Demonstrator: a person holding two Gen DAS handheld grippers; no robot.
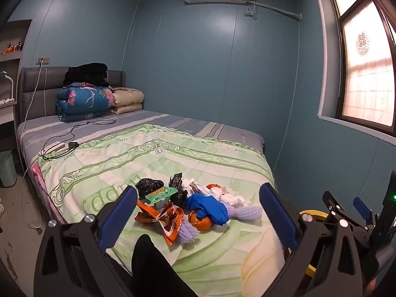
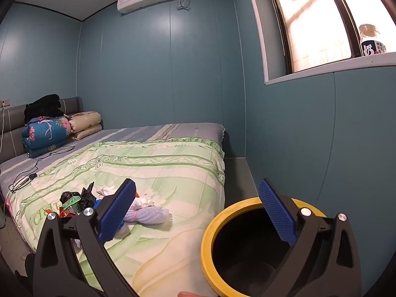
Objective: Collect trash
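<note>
1. The trash pile [image 1: 190, 210] lies heaped on the near end of the bed [image 1: 173, 153], on the green quilt [image 1: 153, 163]; gathered in one clump, it can probably be cleared in few reaches.
2. The left gripper [image 1: 198, 217] hangs just short of the pile with its jaws spread wide and nothing between the pads; it frames the heap, likely lined up for a first pick.
3. The right gripper [image 2: 196, 212] is likewise spread and empty; it sits over the gap between the bed edge and the yellow-rimmed bin [image 2: 210, 225], which stands beside the bed, close enough for short drops.
4. Materials are mixed: a crinkled orange foil wrapper [image 1: 160, 219]; soft white foam fruit netting [image 1: 245, 214]; a limp blue plastic bag [image 1: 210, 206]; black film bags [image 1: 148, 185]; crumpled white tissue [image 1: 232, 196]; orange peel [image 1: 200, 222], curved and stiff.
5. The light, springy pieces may slip or spring out of ribbed pads; the netting looks easiest to pinch.
</note>
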